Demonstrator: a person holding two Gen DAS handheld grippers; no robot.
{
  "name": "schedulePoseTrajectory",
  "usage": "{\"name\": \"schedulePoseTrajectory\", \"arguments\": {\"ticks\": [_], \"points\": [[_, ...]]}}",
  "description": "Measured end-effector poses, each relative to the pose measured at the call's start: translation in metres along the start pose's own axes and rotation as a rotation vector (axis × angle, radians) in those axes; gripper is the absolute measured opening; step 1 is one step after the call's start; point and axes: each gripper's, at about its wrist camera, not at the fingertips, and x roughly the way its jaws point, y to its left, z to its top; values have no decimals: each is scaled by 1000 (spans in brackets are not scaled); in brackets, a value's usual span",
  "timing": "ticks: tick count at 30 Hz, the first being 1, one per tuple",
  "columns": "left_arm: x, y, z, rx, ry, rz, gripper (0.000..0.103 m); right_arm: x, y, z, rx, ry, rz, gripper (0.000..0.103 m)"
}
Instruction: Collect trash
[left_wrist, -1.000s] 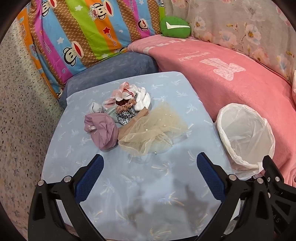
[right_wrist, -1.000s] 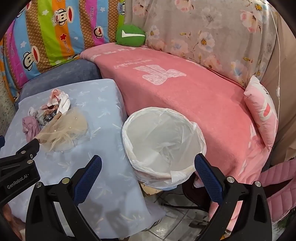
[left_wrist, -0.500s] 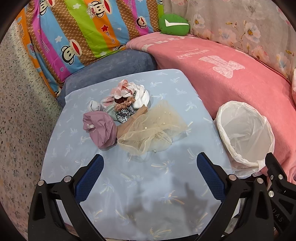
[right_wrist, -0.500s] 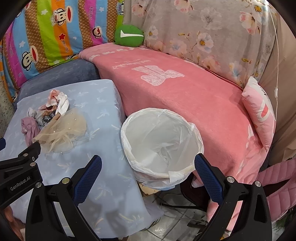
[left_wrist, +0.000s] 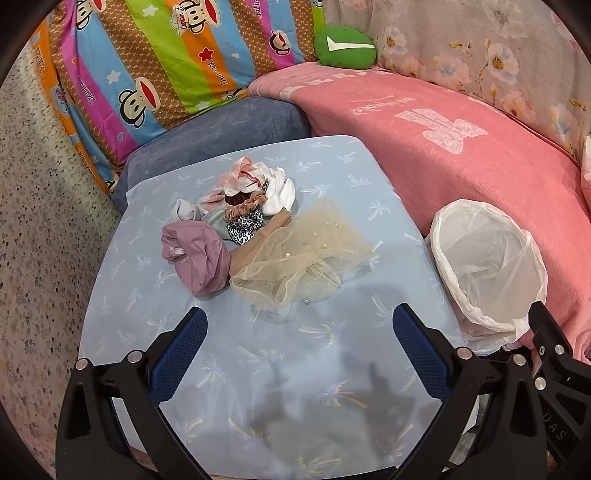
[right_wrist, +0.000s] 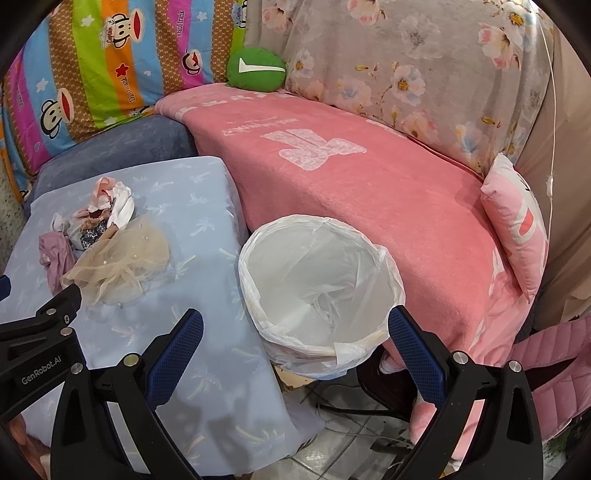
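Both grippers short of pile (left_wrist: 258, 240)

A heap of cloth scraps (left_wrist: 255, 236) lies on the table (left_wrist: 332, 177); the bin (left_wrist: 487, 273) stands at its three o'clock.

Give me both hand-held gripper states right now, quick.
Left hand-held gripper: open, empty, above the table.
Right hand-held gripper: open, empty, by the lined trash bin.
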Motion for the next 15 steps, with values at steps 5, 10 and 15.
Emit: {"name": "schedulePoseTrajectory", "arguments": {"ticks": [5, 10, 15], "points": [[0, 0, 0, -2, -1, 1, 96, 0, 0, 0, -2, 0, -2, 97], [1, 1, -2, -4, 4, -1, 96, 0, 1, 0, -2, -1, -2, 97], [1, 1, -2, -6, 3, -2, 96, -1, 0, 1, -4, -4, -4, 97]]}}
